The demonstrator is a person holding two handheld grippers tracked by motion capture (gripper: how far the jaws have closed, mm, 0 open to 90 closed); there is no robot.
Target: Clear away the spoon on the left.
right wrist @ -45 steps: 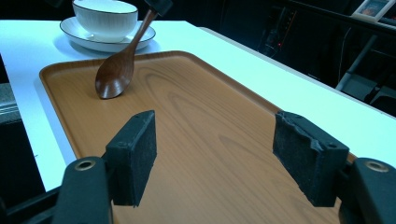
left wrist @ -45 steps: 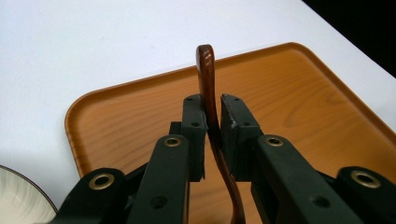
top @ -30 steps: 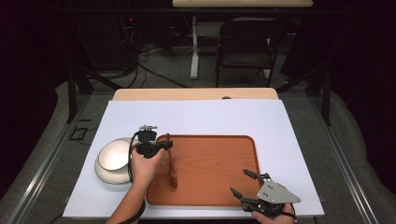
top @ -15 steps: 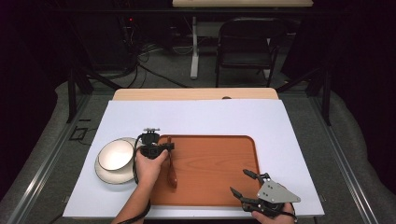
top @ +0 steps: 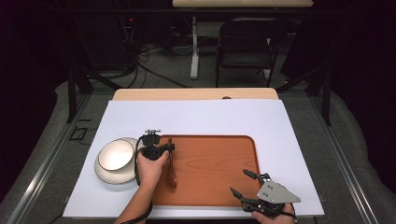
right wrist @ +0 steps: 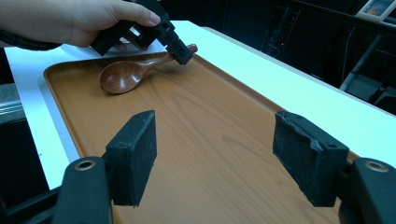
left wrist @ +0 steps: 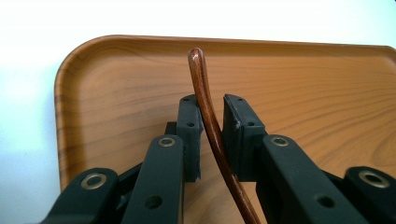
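The wooden spoon [top: 171,169] lies at the left edge of the wooden tray [top: 215,168]. The left gripper [left wrist: 212,123] has its fingers around the handle, slightly loosened, with a gap visible. The spoon could slip if lifted now. The right gripper [right wrist: 215,154] waits released at lower right.

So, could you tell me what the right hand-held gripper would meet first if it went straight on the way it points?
Probably the bare wooden tray: the right hand-held gripper, jaws open and empty, points low across it. Farther on lie the wooden spoon and the left hand-held gripper; depth is hard to judge.
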